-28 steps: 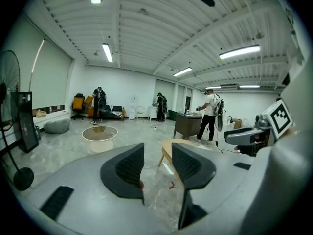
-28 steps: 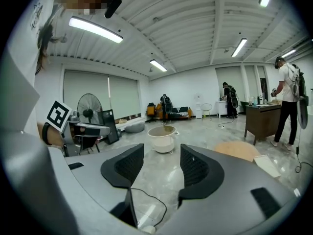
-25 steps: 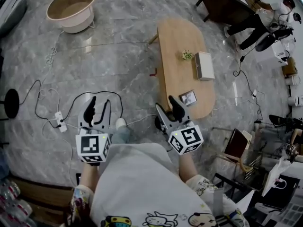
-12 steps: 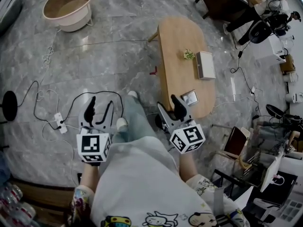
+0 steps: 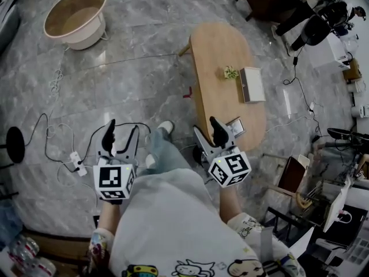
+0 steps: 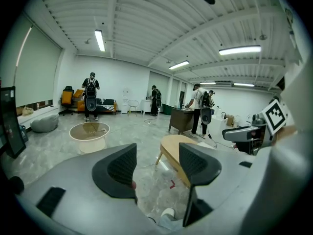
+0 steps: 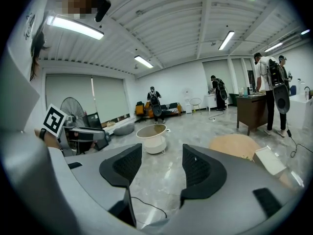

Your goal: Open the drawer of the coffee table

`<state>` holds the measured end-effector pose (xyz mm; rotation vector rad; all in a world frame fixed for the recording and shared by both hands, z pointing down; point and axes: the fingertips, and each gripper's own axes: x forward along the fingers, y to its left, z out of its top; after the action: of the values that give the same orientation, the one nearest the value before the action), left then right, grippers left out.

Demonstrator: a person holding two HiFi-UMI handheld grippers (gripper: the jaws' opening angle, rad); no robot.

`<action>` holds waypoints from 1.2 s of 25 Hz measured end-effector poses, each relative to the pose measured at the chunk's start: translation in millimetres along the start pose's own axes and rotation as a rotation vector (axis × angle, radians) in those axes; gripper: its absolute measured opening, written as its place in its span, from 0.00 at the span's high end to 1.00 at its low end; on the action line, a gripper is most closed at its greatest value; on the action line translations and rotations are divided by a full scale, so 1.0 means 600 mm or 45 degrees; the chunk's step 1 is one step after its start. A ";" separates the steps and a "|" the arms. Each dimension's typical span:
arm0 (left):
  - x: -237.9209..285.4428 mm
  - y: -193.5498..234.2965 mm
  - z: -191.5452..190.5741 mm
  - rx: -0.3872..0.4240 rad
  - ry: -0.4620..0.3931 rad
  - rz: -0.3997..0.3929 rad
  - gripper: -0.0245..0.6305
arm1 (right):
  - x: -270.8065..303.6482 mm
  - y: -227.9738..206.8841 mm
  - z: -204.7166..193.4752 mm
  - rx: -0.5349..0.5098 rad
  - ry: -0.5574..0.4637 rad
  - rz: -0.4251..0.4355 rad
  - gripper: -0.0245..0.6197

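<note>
Over the floor (image 5: pixel 132 68), short of the coffee table (image 5: pixel 222 79), holding the left gripper (image 5: pixel 122 130) and right gripper (image 5: pixel 205 127) up with nothing inside. Just spread both sets of jaws wide, so ready to grab. Stepped closer than 1 second ago, with a shoe (image 5: pixel 166 126) put forward. Cannot spot the drawer; maybe tucked under the surface (image 5: pixel 219 51).

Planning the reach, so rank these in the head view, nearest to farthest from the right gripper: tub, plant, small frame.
1. small frame: on the near end of the table, just right of the right gripper.
2. plant: mid-table, beyond the gripper.
3. tub: far off at the upper left.
</note>
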<state>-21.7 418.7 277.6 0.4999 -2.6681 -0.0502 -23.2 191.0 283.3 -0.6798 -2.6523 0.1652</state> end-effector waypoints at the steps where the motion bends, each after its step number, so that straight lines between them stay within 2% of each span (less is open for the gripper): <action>1: 0.018 0.002 0.007 0.008 0.002 -0.012 0.58 | 0.011 -0.013 0.003 0.012 -0.002 -0.017 0.61; 7: 0.154 -0.001 0.080 0.072 0.017 -0.121 0.58 | 0.057 -0.114 0.047 0.104 -0.039 -0.157 0.61; 11: 0.259 -0.035 0.130 0.127 0.020 -0.222 0.58 | 0.070 -0.199 0.070 0.152 -0.053 -0.252 0.61; 15: 0.348 -0.080 0.177 0.208 0.020 -0.365 0.58 | 0.068 -0.258 0.076 0.203 -0.073 -0.371 0.61; 18: 0.386 -0.116 0.206 0.260 0.012 -0.449 0.58 | 0.054 -0.288 0.081 0.254 -0.104 -0.452 0.61; 23: 0.431 -0.172 0.214 0.318 0.023 -0.564 0.58 | 0.025 -0.328 0.065 0.302 -0.130 -0.566 0.61; 30: 0.472 -0.276 0.222 0.419 0.053 -0.826 0.58 | -0.054 -0.354 0.045 0.392 -0.186 -0.806 0.61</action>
<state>-260.3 158.3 251.5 1.4312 -2.3672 0.2095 -101.2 -11.0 291.8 0.2841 -2.7462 0.4377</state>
